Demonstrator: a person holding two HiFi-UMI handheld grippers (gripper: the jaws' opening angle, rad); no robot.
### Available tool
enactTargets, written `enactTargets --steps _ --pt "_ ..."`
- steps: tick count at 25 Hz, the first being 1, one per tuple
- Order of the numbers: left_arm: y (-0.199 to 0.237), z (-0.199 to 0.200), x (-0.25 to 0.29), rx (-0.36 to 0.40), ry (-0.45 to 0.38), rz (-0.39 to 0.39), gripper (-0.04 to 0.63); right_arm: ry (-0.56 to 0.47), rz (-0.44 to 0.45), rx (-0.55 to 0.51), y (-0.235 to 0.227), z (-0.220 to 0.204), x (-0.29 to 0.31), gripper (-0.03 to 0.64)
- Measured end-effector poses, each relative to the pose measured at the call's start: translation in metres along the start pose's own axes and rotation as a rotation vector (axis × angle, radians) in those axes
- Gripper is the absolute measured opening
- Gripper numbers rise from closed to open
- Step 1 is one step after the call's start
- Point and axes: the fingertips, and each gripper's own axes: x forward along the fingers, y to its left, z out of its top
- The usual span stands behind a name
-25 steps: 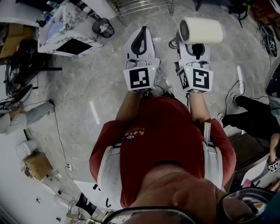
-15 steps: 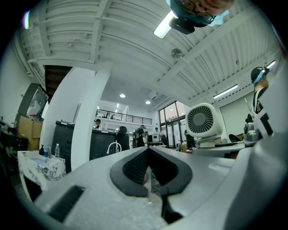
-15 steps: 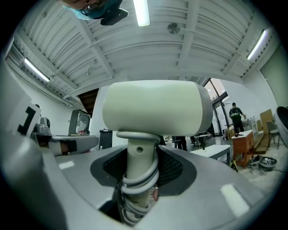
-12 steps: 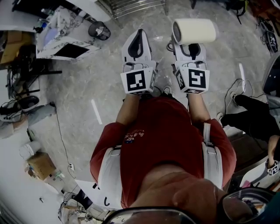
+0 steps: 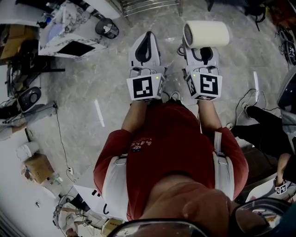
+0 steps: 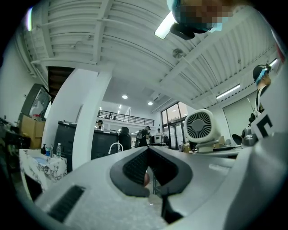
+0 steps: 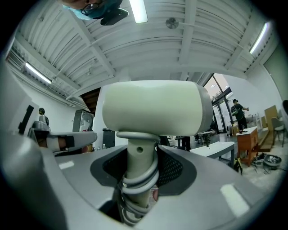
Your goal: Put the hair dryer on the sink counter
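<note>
The cream-white hair dryer (image 5: 206,34) stands upright in my right gripper (image 5: 203,50), barrel lying crosswise above the jaws. In the right gripper view the jaws are shut on its handle (image 7: 137,161), which has the grey cord wound round it, and the barrel (image 7: 153,108) fills the middle. My left gripper (image 5: 148,34) is held beside it at the left, shut, with nothing between its jaws (image 6: 147,152). The left gripper view shows the dryer's rear grille (image 6: 199,126) at the right. Both grippers are held out level above the floor.
Below is a grey marble floor (image 5: 92,83) with cables. A patterned white box (image 5: 69,28) and a black bin (image 5: 107,28) stand at the upper left, a metal rack (image 5: 148,4) at the top. Another person's legs (image 5: 263,122) are at the right. A dark counter with a curved tap (image 6: 114,147) lies far ahead.
Both grippers, with the hair dryer, drifted a little to the left in the head view. The grip on the handle is unchanged.
</note>
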Motion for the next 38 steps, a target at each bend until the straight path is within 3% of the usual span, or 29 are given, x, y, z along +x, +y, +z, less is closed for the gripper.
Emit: enactTargets --steps 20,32,38 --pt "0.114 -0.022 0.088 -0.042 -0.017 0.028 0.001 0.044 -0.002 -0.072 0.032 -0.018 0.131 0.186" --pt "0.234 -0.042 0.145 -0.087 -0.001 0.114 0.002 0.116 0.056 -0.091 0.087 -0.050 0.259 0.186" --pt "0.294 -0.051 0.160 -0.066 0.026 0.151 0.002 0.131 0.083 -0.082 0.119 -0.060 0.313 0.186"
